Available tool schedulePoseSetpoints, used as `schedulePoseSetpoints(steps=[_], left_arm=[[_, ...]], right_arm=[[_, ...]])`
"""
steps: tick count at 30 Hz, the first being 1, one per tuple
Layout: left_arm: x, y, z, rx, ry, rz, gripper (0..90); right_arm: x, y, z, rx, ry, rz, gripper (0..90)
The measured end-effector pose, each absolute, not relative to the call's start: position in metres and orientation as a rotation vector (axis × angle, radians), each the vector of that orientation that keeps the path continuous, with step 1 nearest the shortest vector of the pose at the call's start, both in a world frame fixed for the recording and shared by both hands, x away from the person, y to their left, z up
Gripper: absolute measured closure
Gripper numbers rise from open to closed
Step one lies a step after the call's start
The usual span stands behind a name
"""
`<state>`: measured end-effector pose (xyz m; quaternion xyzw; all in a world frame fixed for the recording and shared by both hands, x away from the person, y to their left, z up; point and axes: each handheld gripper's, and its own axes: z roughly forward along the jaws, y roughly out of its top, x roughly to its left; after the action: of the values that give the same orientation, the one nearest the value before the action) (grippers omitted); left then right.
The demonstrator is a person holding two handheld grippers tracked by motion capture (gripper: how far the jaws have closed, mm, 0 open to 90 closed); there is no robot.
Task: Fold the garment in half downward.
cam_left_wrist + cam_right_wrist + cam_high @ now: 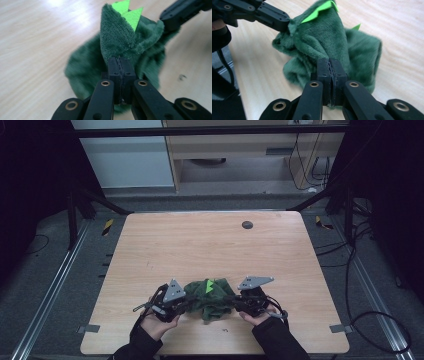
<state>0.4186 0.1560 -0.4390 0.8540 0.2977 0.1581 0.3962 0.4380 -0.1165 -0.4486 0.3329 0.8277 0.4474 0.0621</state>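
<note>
Looking down from the high view, a crumpled dark green plush garment (210, 298) with bright green felt spikes (210, 285) lies on the near part of the wooden table (210, 245), between the person's two hands. The left gripper (186, 304) meets the garment's left edge and the right gripper (234, 301) meets its right edge, so the cloth is bunched between them. A small dark round disc (247, 224) sits well apart, near the far edge of the table.

From the left gripper view, the left gripper (121, 65) has its jaws pressed together on a raised fold of the plush garment (120, 40), with the fleece rising straight out of the pads. Two felt spikes (127, 12) stand at the top of that fold, and the other gripper's black jaw bites the cloth at the upper right.

From the right gripper view, the right gripper (331, 66) is likewise clamped tight on a pinch of the plush garment (322, 42); the left gripper comes in from the upper left, nipping a far corner.

Judging by its slump, the fabric is light, soft and limp: it will sag and drag rather than hold shape. Thick pile gives good friction, but a shallow pinch may slip. Hems or corners look like the best holds, leaving the thin felt spikes alone
</note>
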Motion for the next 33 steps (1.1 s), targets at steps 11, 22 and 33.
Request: schedulePoseSetpoints(steps=[11,22,33], left_arm=[[0.401,0.153,-0.450,2.205,0.732,0.347,88.8],[0.405,0.179,-0.442,2.144,0.845,0.397,79.1],[0.440,0.168,-0.432,2.087,0.927,0.380,84.5]], right_arm=[[0.423,-0.117,-0.452,0.993,2.514,1.350,79.7],[0.439,-0.126,-0.434,1.078,2.360,1.410,90.0],[0.464,-0.094,-0.441,1.091,2.407,1.382,90.0]])
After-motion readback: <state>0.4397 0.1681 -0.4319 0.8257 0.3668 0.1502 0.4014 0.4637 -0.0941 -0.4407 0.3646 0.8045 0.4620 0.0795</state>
